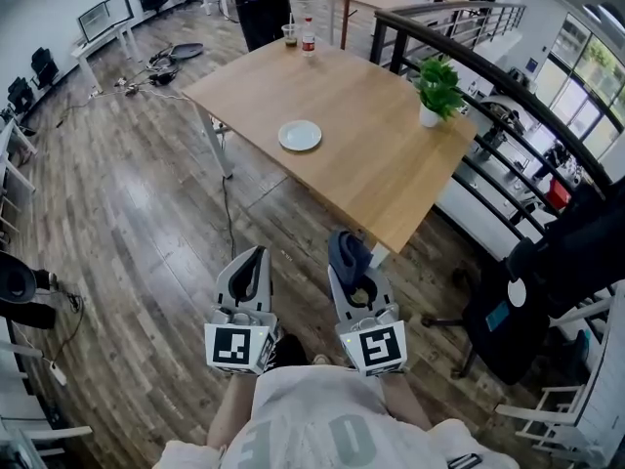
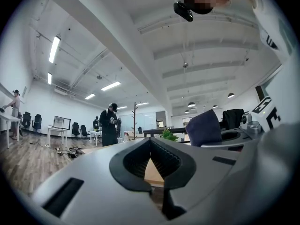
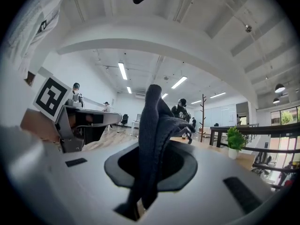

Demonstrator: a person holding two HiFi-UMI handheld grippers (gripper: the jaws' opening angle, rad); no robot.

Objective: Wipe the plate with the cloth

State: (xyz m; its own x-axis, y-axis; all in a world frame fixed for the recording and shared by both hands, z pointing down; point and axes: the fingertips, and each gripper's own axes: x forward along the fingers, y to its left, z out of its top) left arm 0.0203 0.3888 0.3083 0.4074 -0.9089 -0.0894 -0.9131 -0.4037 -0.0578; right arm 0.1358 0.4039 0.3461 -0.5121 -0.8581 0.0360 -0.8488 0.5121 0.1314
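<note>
A small white plate (image 1: 300, 135) lies near the middle of the wooden table (image 1: 371, 154), far ahead of both grippers. My right gripper (image 1: 349, 254) is shut on a dark blue cloth (image 1: 348, 250), which stands up between its jaws; the same cloth (image 3: 153, 139) fills the middle of the right gripper view. My left gripper (image 1: 252, 267) is shut with nothing between its jaws, and its black pads (image 2: 152, 161) meet in the left gripper view. Both grippers are held level over the floor, short of the table's near corner.
A potted green plant (image 1: 437, 91) stands at the table's right side. A bottle (image 1: 309, 39) and a cup (image 1: 289, 35) sit at its far edge, where a person in black (image 1: 256, 3) stands. A black railing (image 1: 508, 96) and a black chair (image 1: 518, 311) are to the right.
</note>
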